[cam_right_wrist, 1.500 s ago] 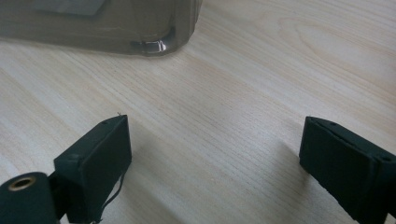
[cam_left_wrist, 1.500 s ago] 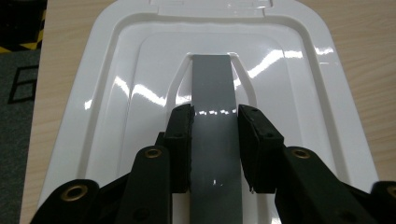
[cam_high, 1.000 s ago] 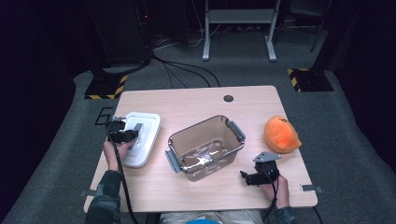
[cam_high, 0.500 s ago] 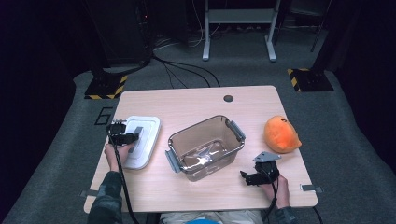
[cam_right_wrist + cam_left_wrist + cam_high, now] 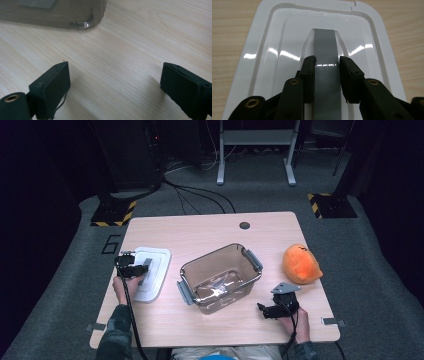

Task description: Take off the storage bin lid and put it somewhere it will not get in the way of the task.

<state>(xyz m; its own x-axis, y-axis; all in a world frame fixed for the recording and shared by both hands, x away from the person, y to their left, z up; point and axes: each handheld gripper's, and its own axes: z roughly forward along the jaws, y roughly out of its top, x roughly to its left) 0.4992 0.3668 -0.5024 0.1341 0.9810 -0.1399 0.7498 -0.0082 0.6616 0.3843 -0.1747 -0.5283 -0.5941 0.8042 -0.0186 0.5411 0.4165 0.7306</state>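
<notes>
The left gripper point(image 5: 327, 80) clamps the grey handle point(image 5: 325, 62) of the white lid point(image 5: 149, 270), flat on the table point(image 5: 210, 227) beside the clear container point(image 5: 220, 277), ready for lifting; the right gripper point(image 5: 115, 85) rests spread wide, empty.

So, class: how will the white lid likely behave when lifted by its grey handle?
The lid looks like thin moulded plastic, so probably light and fairly stiff. Its glossy surface suggests slipperiness, but the left claw grips the raised grey handle. Held near one end, it may tilt.
</notes>
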